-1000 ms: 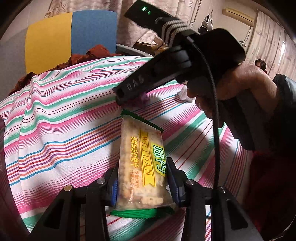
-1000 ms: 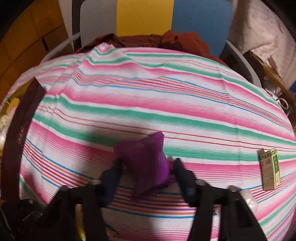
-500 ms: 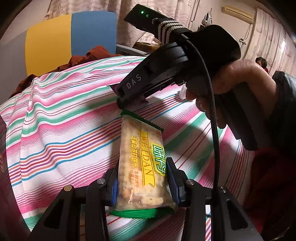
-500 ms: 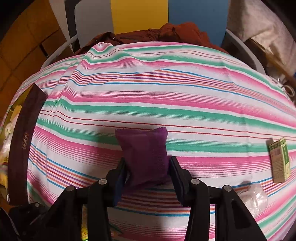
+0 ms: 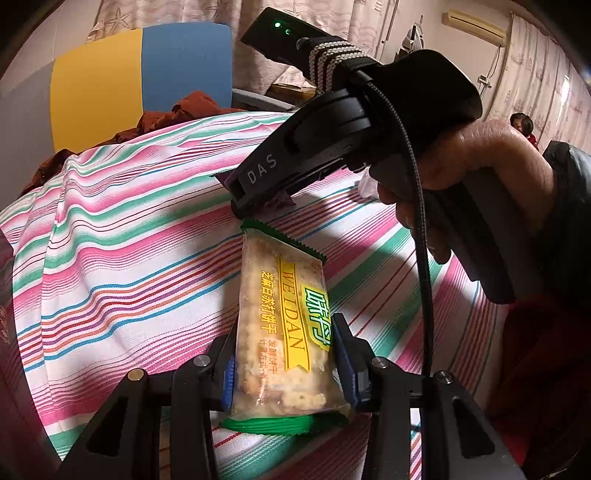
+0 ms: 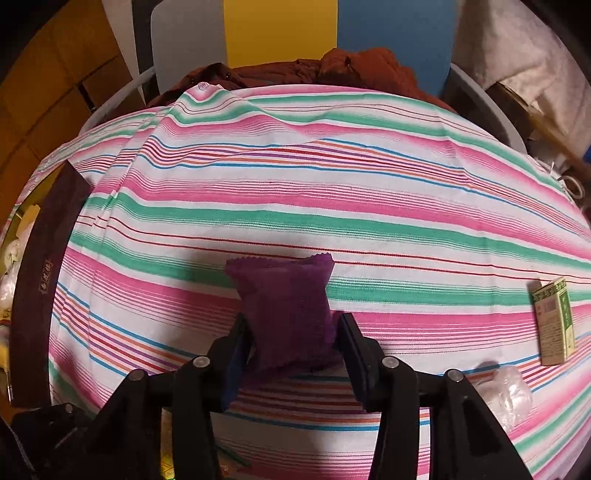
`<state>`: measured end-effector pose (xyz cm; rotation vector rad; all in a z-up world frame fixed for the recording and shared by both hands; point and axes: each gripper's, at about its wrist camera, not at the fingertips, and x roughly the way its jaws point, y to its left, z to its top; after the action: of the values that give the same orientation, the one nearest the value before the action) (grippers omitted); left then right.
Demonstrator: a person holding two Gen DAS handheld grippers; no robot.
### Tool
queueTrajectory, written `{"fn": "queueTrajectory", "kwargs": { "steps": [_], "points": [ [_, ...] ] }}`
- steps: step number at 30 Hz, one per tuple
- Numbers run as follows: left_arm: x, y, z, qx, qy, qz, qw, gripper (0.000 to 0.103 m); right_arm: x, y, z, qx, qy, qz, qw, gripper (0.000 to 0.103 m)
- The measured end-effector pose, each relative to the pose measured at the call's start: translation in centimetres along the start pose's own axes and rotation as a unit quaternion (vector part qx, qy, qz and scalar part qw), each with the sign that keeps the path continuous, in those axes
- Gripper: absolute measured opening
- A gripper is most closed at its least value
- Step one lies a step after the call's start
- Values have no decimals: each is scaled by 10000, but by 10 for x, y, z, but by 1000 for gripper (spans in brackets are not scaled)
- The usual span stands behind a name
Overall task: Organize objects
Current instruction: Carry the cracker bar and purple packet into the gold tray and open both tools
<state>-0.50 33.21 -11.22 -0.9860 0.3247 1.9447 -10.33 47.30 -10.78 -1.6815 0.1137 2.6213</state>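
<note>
A lived-in home room is indicated. A table is covered with a striped cloth [image 6: 369, 206] in pink, green and white, and a chair back [image 5: 140, 81] in grey, yellow and blue is seen behind it, with rust-brown clothing [image 6: 354, 66] heaped on the seat. Patterned curtains [image 5: 535, 85] are hung along the walls, and a wall-mounted air conditioner [image 5: 474, 24] is fixed near the ceiling.
</note>
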Motion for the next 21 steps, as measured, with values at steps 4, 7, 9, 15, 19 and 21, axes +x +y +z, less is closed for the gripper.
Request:
{"fn": "queueTrajectory", "kwargs": {
  "steps": [4,7,9,15,19,21],
  "points": [
    [-3,-2,-1,5,7,45,10000,40,-2,0,0,15,-24,-3,10000,42],
    [-4,-1,1,-24,88,63,9999,38,-5,0,-1,23,-45,96,9999,42],
    [-10,2,3,-199,154,43,9997,37,-7,0,-2,20,-58,129,9999,42],
    [-46,9,10,-526,-111,86,9985,37,-10,3,-1,-14,-143,216,9997,42],
    [-79,17,12,-587,-376,283,9972,37,-12,10,-2,-120,-163,246,9995,42],
    [-92,23,12,-652,-406,457,9960,37,-12,14,-5,-226,-115,241,9994,42]
  ]
}}
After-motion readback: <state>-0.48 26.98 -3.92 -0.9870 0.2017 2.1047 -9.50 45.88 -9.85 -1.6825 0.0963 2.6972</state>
